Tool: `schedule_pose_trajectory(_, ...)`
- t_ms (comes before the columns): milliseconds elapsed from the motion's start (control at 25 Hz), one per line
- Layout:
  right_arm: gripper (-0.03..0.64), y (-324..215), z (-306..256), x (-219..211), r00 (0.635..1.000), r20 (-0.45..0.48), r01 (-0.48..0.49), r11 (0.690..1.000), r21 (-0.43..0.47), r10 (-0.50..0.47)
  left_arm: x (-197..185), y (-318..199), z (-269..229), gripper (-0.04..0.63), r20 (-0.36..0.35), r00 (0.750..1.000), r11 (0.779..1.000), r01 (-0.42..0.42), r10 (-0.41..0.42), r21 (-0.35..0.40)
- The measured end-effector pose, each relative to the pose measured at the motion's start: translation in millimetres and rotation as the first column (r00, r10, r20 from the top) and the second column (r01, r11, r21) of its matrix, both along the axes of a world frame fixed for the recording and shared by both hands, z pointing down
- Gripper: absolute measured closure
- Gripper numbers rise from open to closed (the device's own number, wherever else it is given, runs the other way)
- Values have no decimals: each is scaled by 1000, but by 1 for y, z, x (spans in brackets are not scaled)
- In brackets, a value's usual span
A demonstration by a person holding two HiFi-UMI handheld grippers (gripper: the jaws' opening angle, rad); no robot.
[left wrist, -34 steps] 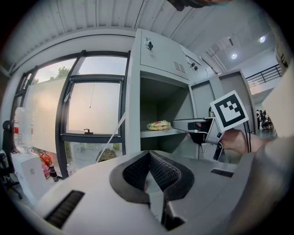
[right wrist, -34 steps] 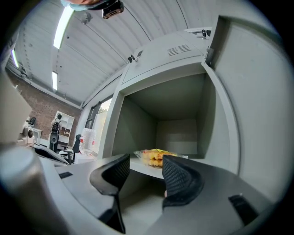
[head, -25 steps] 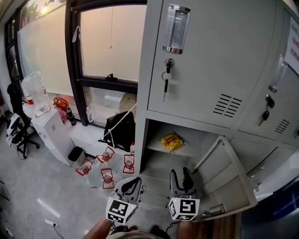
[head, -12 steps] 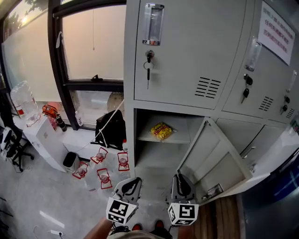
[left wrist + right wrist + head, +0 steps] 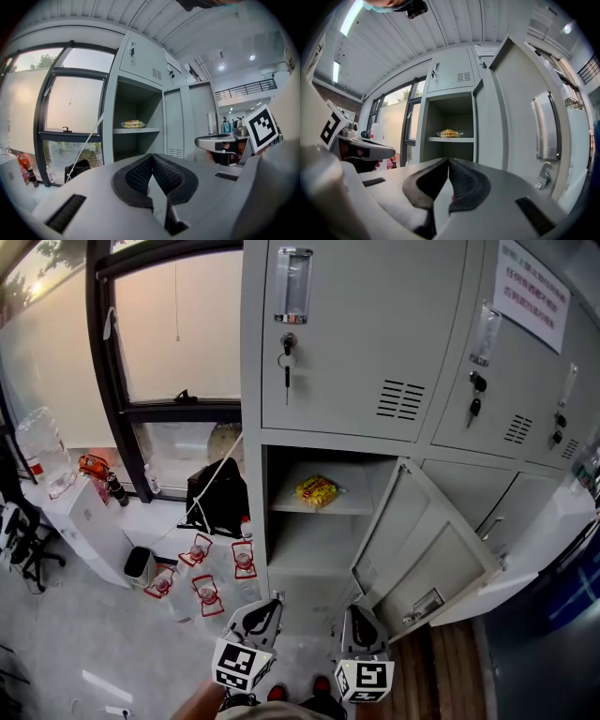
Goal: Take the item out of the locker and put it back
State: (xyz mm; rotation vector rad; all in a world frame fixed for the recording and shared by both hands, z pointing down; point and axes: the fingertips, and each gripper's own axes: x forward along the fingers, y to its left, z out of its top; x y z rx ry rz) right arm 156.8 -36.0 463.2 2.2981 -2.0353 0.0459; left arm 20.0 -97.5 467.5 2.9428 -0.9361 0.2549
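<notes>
In the head view I cannot tell what the yellow packet [image 5: 317, 490] on the locker shelf [image 5: 349, 508] is; it is too small. The print on the notice [image 5: 531, 282] at the upper right is unreadable, and the top edge cuts it off. The bottom edge cuts off the person's left hand [image 5: 199, 704]. The open door [image 5: 427, 559] partly hides the neighbouring locker front [image 5: 473, 486].

Both claws are held low in front of the person's body, side by side and near each other, each pointing forward and roughly level. The left claw [image 5: 266, 607] [image 5: 151, 157] has its jaws together at the tips with nothing between them. The right claw [image 5: 360, 613] [image 5: 448, 162] has just been closing; its jaws now meet, also empty. The left hand [image 5: 202, 701] shows behind its claw.
</notes>
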Motion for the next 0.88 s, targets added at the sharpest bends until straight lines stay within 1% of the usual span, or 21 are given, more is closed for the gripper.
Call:
schedule_pose_trajectory(280, 595, 15, 15, -3, 1000, 21, -1, 1000, -29, 2, -4, 8, 5, 575, 11, 1000, 1000, 9, -9, 7)
schedule_pose_trajectory(680, 595, 13, 15, -7, 999, 20, 35, 999, -41, -35, -2, 11, 7, 575, 15, 1000, 1000, 13, -13, 0)
schedule_pose_trajectory(880, 595, 11, 16, -6, 999, 22, 36, 998, -41, -36, -1, 10, 6, 575, 17, 1000, 1000, 18, -18, 1)
